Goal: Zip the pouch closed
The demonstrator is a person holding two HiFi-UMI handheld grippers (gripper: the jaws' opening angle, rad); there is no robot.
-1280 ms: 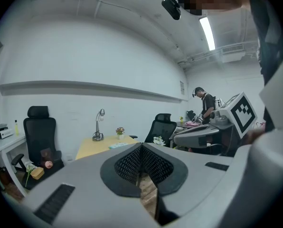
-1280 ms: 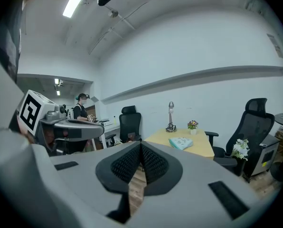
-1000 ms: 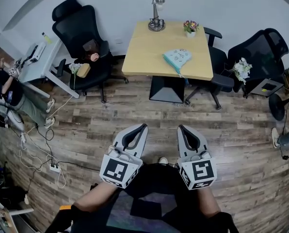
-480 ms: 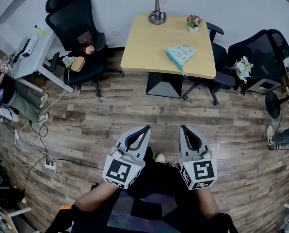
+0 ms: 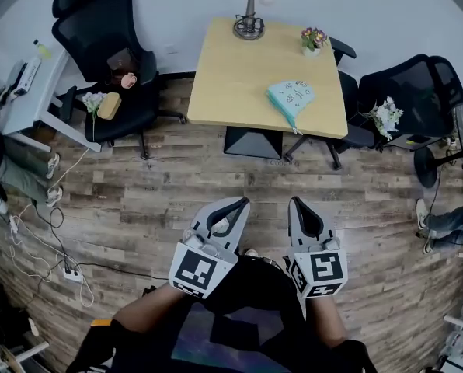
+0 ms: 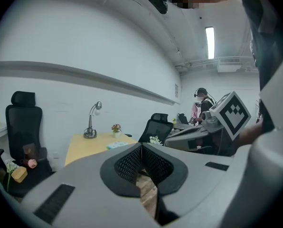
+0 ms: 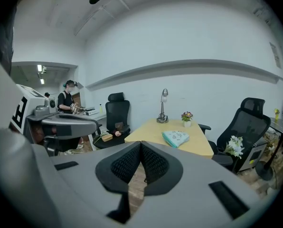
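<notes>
The person stands on the wooden floor [image 5: 177, 185], well apart from the table [image 5: 224, 76]. The left gripper [image 5: 241, 202] and the right gripper [image 5: 294, 201] are held low in front of the body, side by side and pointing toward the table. Each gripper's own view shows its jaws pressed together at the tips with nothing between them, so both tools are empty. The pouch [image 5: 290, 97], pale teal with a small print, lies toward the near right corner of the table. The same pouch shows in the right gripper view just above the jaw tips, at the table's near edge. From this range I cannot tell how far its zip stands open, nor where the slider sits. A lamp [image 5: 251, 14] stands at the far edge of the table and a small flower pot [image 5: 313, 39] at the far right corner, both apart from the pouch. Compared with a second ago, the table fills more of the head view. The black chair [image 5: 99, 37] on the left has slid outward toward the edge of that view, and the desk beyond it is nearly gone. The grippers hold the same closed pose but sit a touch lower in the head view. That reads as the person walking toward the table, so the task itself is not yet begun. The step in hand appears to be the approach. Both jaws will need to open before one can steady the pouch and the other take the slider.
</notes>
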